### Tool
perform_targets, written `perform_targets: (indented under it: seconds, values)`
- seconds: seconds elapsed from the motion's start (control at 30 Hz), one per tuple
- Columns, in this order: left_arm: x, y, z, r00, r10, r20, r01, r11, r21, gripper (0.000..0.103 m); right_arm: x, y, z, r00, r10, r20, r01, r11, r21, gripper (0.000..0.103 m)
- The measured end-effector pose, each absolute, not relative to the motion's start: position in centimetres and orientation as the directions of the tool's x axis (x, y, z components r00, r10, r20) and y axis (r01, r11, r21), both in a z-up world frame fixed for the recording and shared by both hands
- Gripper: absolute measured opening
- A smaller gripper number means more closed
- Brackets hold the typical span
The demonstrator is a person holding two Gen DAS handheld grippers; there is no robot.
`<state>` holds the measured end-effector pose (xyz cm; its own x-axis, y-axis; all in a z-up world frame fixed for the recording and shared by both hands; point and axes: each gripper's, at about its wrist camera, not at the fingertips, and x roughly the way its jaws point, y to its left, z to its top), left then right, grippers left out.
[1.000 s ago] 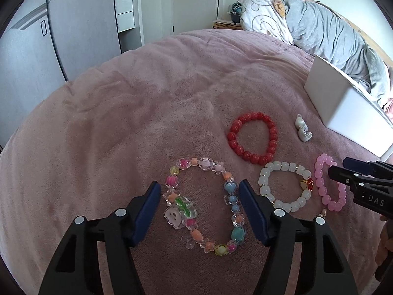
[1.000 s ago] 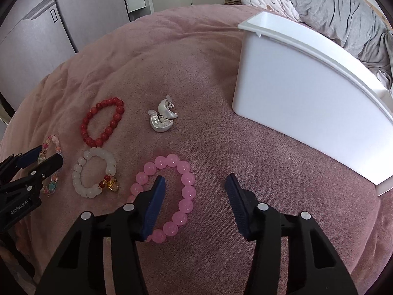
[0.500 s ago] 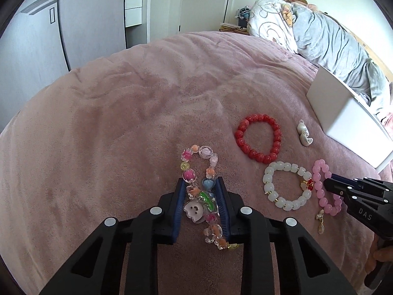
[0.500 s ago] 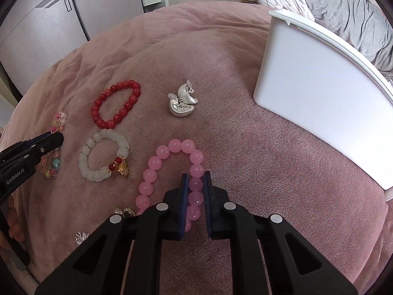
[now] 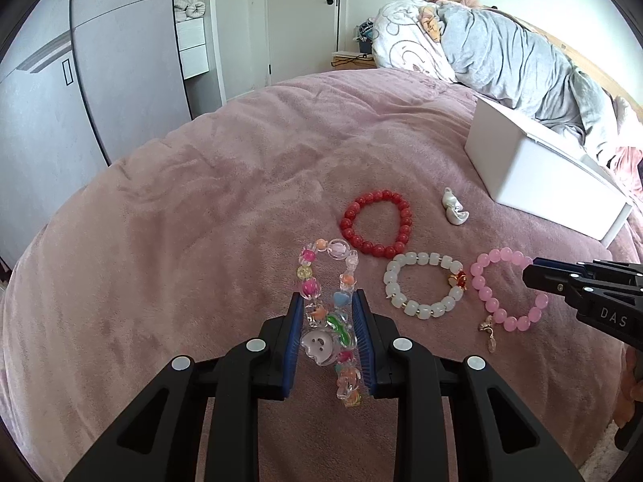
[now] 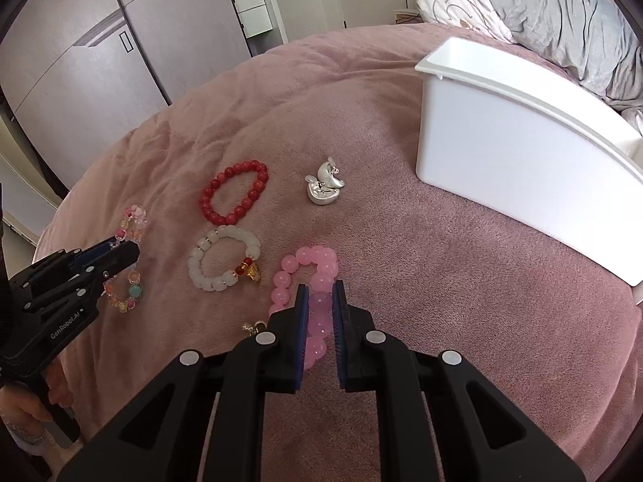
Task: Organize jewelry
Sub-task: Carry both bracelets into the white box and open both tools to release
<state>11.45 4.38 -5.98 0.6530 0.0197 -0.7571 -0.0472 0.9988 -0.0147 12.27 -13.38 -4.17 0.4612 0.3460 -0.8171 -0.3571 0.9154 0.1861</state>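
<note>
On the pink blanket [image 5: 201, 209], near the white box [image 6: 502, 152], I am pinching the multicoloured bracelet [image 5: 327, 321] with my left gripper [image 5: 327, 313] and the pink bracelet [image 6: 317, 301] with my right gripper [image 6: 320, 297].

bracelets [image 5: 424, 283] on bed [image 5: 201, 201], box [image 5: 538, 176] behind

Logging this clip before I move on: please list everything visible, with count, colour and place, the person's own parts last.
multicolour charm bracelet: 1, mixed pastel, between the left tool's pads
pink bead bracelet: 1, pink, between the right tool's pads
white bead bracelet: 1, milky white with red-gold charm, on the blanket
red bead bracelet: 1, red, beyond the white one
silver charm: 1, silver, near the bin
small gold earring: 1, gold, beside the pink bracelet
white bin: 1, white, right
pink blanket: 1, dusty pink, underneath
left tool: 1, black, blue pads
right tool: 1, black, blue pads
</note>
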Motion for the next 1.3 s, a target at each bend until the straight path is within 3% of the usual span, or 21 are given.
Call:
perform_targets:
  seconds: [0.43, 0.8, 1.3]
  values:
    - [9.9, 2.9, -3.8, 0.671, -0.034, -0.741, 0.008, 0.999, -0.039, 0.029, 10.4, -14.0, -0.4, 0.511, 0.400, -0.761, -0.374, 0.901, 0.222, 0.012]
    - [10.1, -1.0, 0.3, 0.699, -0.164, -0.696, 0.154, 0.985, -0.076, 0.029, 9.5, -16.6, 3.7, 0.572, 0.437, -0.694, -0.360, 0.894, 0.266, 0.012]
    - [15.9, -8.3, 7.1, 0.703, -0.305, -0.643, 0.322, 0.942, -0.094, 0.029, 12.0, -24.0, 12.1, 0.712, 0.375, -0.594, -0.315, 0.926, 0.207, 0.012]
